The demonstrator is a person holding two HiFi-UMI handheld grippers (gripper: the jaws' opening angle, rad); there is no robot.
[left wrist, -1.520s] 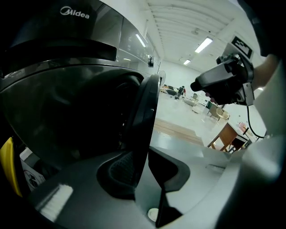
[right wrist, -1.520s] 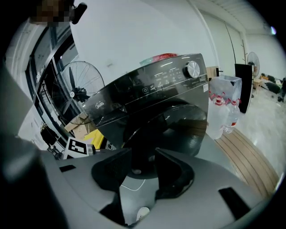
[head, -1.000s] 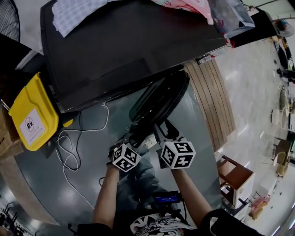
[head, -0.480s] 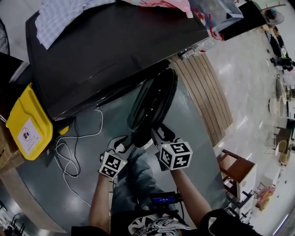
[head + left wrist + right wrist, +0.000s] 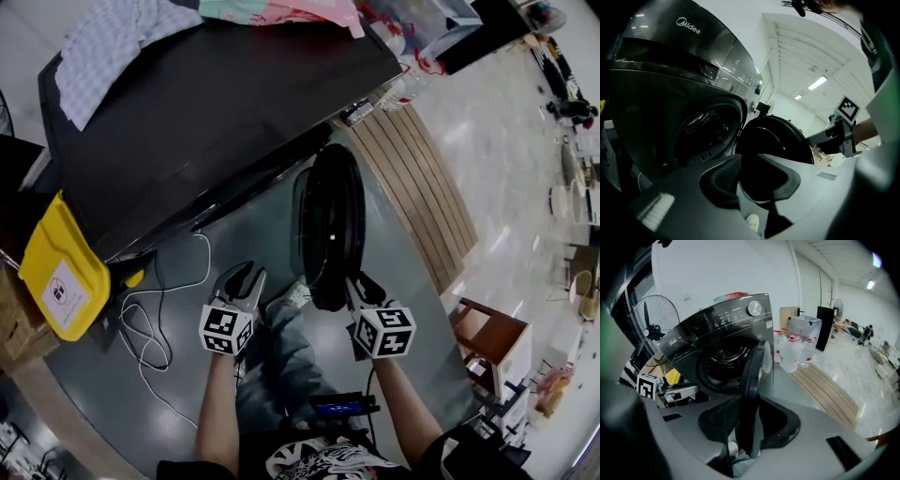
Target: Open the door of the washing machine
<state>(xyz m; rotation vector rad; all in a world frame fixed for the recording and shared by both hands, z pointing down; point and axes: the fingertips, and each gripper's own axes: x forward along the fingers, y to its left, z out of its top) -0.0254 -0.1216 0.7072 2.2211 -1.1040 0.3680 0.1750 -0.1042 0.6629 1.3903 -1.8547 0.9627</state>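
Observation:
The dark front-loading washing machine (image 5: 216, 103) stands ahead, and its round door (image 5: 328, 216) is swung out, edge-on to me. My right gripper (image 5: 359, 281) is at the door's lower rim. In the right gripper view the door's rim (image 5: 754, 366) stands between the jaws of the right gripper (image 5: 750, 413), which have just been closing and press on it. My left gripper (image 5: 246, 274) hangs left of the door, apart from it. Its jaws have just been closing with nothing between them, and the left gripper (image 5: 750, 161) points toward the open door (image 5: 773, 145) and drum opening (image 5: 705, 129).
A yellow bin (image 5: 61, 267) and a white cable (image 5: 155, 309) lie on the floor at left. Clothes (image 5: 112, 33) rest on the machine's top. A wooden platform (image 5: 422, 178) with water bottles (image 5: 794, 350) is to the right, a wooden stool (image 5: 492, 342) nearer me.
The door has swung further out, now edge-on. My right gripper moved right with its rim. My left gripper came off the door's edge and drew back to the left.

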